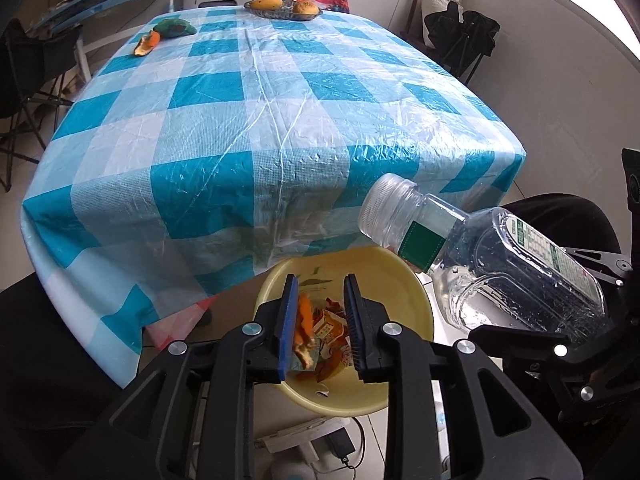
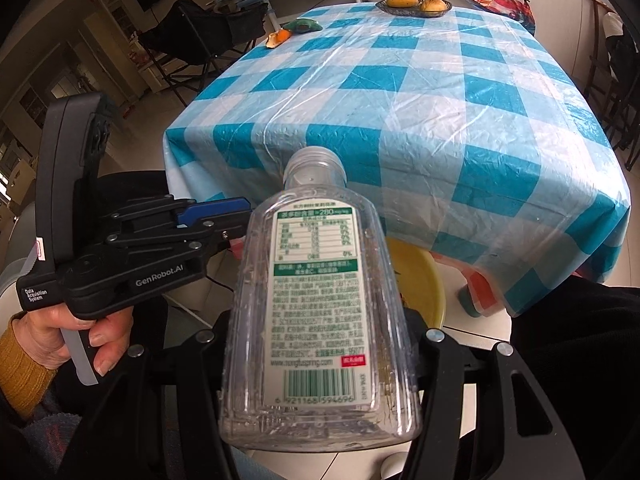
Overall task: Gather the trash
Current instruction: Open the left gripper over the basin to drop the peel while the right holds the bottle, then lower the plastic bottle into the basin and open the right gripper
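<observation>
My left gripper (image 1: 320,320) hangs open over a yellow basin (image 1: 400,280) below the table edge. An orange peel (image 1: 305,316) hangs by its left pad, over the paper scraps (image 1: 332,332) and peels in the basin. My right gripper (image 2: 320,344) is shut on a clear empty plastic bottle (image 2: 316,304), neck pointing toward the table. The bottle (image 1: 500,256) also shows in the left wrist view, tilted beside the basin. Another orange peel (image 1: 147,44) lies at the table's far left, also in the right wrist view (image 2: 278,38).
The table has a blue and white checked plastic cloth (image 1: 260,112). A dish of mangoes (image 1: 282,8) stands at the far edge, a green object (image 1: 174,27) near the peel. Folding chairs (image 1: 32,72) stand left. A power strip (image 1: 304,436) lies on the floor.
</observation>
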The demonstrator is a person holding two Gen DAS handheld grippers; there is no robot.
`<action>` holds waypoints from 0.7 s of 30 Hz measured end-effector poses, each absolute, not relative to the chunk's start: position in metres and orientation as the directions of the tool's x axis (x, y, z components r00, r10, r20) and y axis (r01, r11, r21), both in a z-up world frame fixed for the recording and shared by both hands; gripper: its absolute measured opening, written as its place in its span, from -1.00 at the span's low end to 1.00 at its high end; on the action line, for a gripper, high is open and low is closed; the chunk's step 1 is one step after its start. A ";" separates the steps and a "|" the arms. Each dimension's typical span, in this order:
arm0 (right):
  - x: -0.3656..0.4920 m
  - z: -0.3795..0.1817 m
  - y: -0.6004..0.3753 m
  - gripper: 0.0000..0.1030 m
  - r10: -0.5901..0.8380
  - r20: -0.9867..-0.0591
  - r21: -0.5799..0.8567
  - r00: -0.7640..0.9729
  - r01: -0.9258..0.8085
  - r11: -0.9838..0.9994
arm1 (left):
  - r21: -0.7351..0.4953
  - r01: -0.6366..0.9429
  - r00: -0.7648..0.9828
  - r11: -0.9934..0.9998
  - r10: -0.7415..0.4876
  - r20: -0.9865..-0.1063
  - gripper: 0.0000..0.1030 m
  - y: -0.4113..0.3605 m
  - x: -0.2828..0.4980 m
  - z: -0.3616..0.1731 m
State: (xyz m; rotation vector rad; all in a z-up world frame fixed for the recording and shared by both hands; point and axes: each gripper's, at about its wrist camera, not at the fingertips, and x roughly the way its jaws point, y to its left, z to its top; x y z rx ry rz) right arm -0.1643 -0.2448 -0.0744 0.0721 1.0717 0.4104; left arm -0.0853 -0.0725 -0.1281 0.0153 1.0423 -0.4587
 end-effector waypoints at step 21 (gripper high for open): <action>-0.160 -0.081 -0.237 0.08 0.353 -0.855 0.244 0.379 -0.306 0.920 | -0.168 0.339 0.544 0.926 -0.338 -0.768 -0.03 -0.066 -0.087 -0.108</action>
